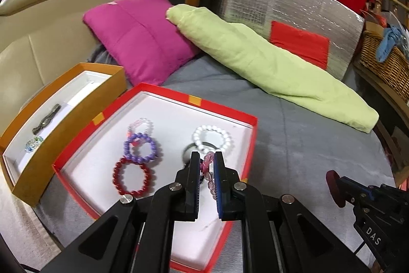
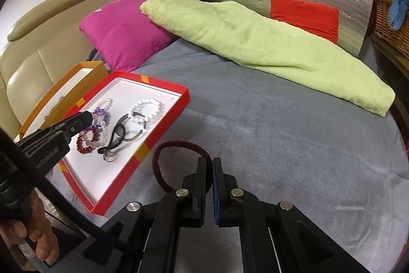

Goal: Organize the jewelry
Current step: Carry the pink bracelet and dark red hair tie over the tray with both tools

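**Both grippers loaded, most of the jewelry already boxed**

Quick status on the jewelry sort. The left gripper (image 1: 207, 157) is clamped on a pale pink translucent bead bracelet (image 1: 208, 172), held over the lower middle of the left wrist view, right above the shallow red cardboard box with the white lining (image 1: 225, 111). The right gripper (image 2: 209, 163) has its jaws together on a dark maroon fabric hair tie (image 2: 179, 143), which loops out toward the left of that view over the grey bed cover (image 2: 281, 119), just beside the red box's near edge.

Already lying in the red box: a dark red bead bracelet (image 1: 134, 177), a purple bead bracelet (image 1: 140, 147), a clear pinkish bead bracelet (image 1: 141, 124), a white bead bracelet (image 1: 212, 138) and a black looped band (image 2: 120, 131) with some grey ring bits I can't make out properly.

At the left edge of the left wrist view, the orange cardboard box with the white inside (image 1: 76, 104) holds a dark metallic hair clip (image 1: 46, 119) and a small blue-green sparkly piece (image 1: 34, 143).

So my guess is it's well past halfway. What's left looks like the two items in the grippers; nothing else is loose on the bed that I can see. Which box each one is headed for, I can't tell.
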